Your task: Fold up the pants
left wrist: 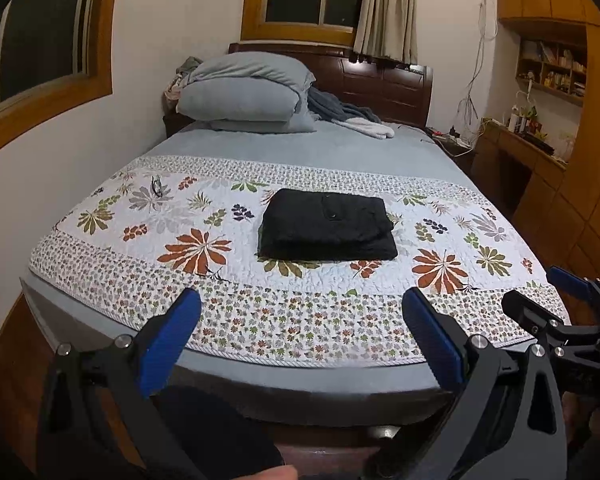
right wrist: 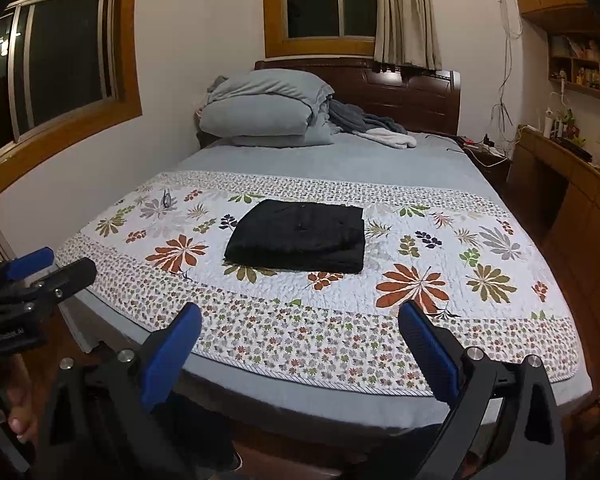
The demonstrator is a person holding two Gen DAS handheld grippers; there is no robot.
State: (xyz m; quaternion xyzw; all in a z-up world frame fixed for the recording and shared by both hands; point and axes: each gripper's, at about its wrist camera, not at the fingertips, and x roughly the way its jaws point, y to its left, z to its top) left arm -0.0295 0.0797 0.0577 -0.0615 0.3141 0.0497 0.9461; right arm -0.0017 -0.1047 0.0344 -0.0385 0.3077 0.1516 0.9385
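Note:
The black pants (left wrist: 327,225) lie folded into a compact rectangle on the floral quilt (left wrist: 204,312) in the middle of the bed; they also show in the right wrist view (right wrist: 298,237). My left gripper (left wrist: 300,312) is open and empty, held back over the foot of the bed, well short of the pants. My right gripper (right wrist: 300,322) is also open and empty at the foot of the bed. The right gripper shows at the right edge of the left wrist view (left wrist: 548,296). The left gripper shows at the left edge of the right wrist view (right wrist: 48,268).
Grey pillows (left wrist: 244,96) and crumpled clothes (left wrist: 348,114) lie at the dark wooden headboard (left wrist: 388,80). A pair of glasses (left wrist: 157,186) lies on the quilt at far left. A wall runs along the left; wooden desk and shelves (left wrist: 540,148) stand on the right.

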